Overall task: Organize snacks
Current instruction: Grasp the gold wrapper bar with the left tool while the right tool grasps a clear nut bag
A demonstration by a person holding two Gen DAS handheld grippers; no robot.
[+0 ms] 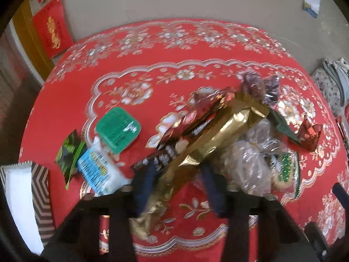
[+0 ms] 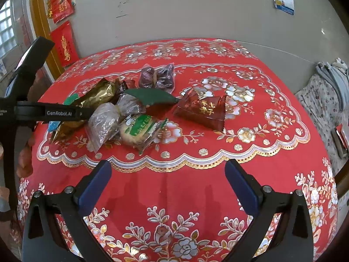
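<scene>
we view a bench (image 2: 196,185) draped in a red floral cloth, with a heap of snacks toward its far left in the right wrist view.

left tool (image 1: 178,174): its blue fingers (image 1: 144,181) straddle the near end of a long gold foil packet (image 1: 218,135). the jaws stand narrow, but the frame is blurred and we cannot tell whether the pads press the foil. in the right wrist view the same tool (image 2: 85,112) enters from the left, lying across the gold foil packet (image 2: 96,96), with a hand (image 2: 24,152) on its grip.

right tool (image 2: 168,185): jaws wide, nothing between them, poised above bare cloth near the bench's front edge, well apart from the heap.

around the gold packet, in the left wrist view: a red foil bar (image 1: 205,109) lies alongside it on the left; clear bags of brown pieces (image 1: 246,159) lie on its right; a green-labelled pastry (image 1: 285,170) sits beside those. to the left lie a green square tub (image 1: 117,130), a blue-printed white packet (image 1: 98,170) and a small green sachet (image 1: 68,155). a chevron-patterned box (image 1: 28,196) stands at the bench's left edge.

in the right wrist view a red pyramid pouch with gold characters (image 2: 202,111) lies apart to the right of the heap, a dark green packet (image 2: 152,96) lies between the two, and a bag of dark red dates (image 2: 157,77) lies just behind.
</scene>
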